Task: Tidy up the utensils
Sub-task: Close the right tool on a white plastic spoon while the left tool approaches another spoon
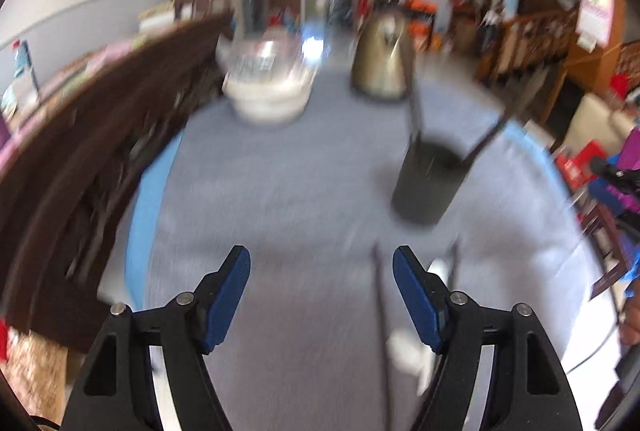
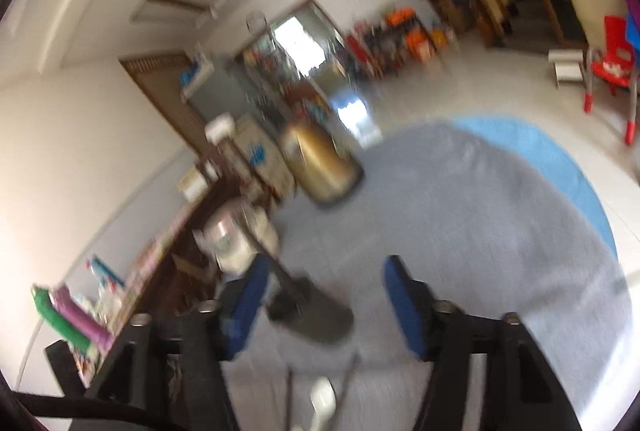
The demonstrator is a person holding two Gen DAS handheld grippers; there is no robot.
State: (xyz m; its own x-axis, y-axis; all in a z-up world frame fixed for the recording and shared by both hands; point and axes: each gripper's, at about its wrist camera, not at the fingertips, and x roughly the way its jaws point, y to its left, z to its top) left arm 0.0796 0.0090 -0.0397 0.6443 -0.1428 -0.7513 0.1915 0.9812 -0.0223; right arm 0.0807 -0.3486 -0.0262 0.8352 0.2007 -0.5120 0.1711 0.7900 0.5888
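A dark round utensil holder (image 1: 426, 183) stands on the grey cloth of the table (image 1: 280, 191), with two dark handles sticking up out of it. My left gripper (image 1: 321, 291) hangs open above the cloth, nothing between its blue pads. A thin dark utensil (image 1: 381, 315) and a white spoon (image 1: 408, 347) lie on the cloth by its right finger. In the right wrist view my right gripper (image 2: 324, 305) is open over the cloth. The holder (image 2: 316, 315) sits just ahead of its left finger. The white spoon (image 2: 323, 401) and dark sticks (image 2: 346, 379) lie below it. Both views are blurred.
A gold kettle (image 1: 382, 57) and a white cooker with a glass lid (image 1: 266, 79) stand at the far side of the table. A dark wooden shelf (image 1: 92, 151) runs along the left. The table's blue rim (image 2: 560, 159) curves on the right, with a red chair (image 2: 612, 59) beyond.
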